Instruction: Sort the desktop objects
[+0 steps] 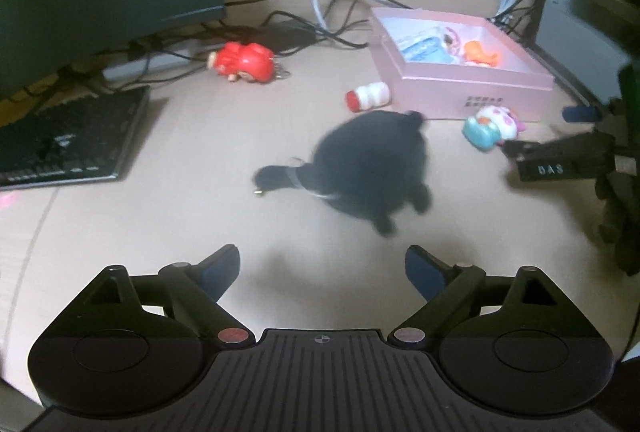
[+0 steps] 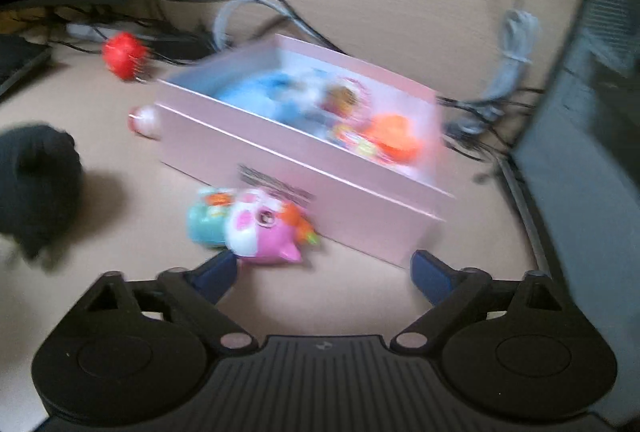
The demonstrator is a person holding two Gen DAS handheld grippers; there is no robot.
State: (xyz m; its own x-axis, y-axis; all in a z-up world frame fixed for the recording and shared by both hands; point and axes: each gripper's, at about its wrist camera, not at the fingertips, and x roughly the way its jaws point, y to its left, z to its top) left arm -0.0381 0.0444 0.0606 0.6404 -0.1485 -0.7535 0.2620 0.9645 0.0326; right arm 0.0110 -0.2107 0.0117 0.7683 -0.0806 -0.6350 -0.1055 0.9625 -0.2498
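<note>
The black plush toy [image 1: 372,168] lies on the bench [image 1: 200,224], blurred, just ahead of the left tongs [image 1: 322,268] at 12 o'clock and a little toward 1. It is clear of both blue pads, which stand wide apart with nothing between them. At 11 o'clock from the plush lies a red figurine [image 1: 244,63] with a key ring, and at 12 o'clock a small white bottle with a red cap [image 1: 368,97] lies on its side, near the left wall of the pink box [image 1: 472,88]. The box holds a blue item and an orange toy.

The pink-and-teal toy [image 2: 252,226] lies on the bench close against the box's front wall, at 11 o'clock from the right tongs [image 2: 322,272]. Its lower edge sits just beside the left blue pad [image 2: 218,272]; contact cannot be told through the blur. These tongs are also wide, gripping nothing. A dark keyboard [image 1: 68,140] lies at 10 o'clock in the left view, with tangled cables [image 1: 320,20] beyond.
</note>
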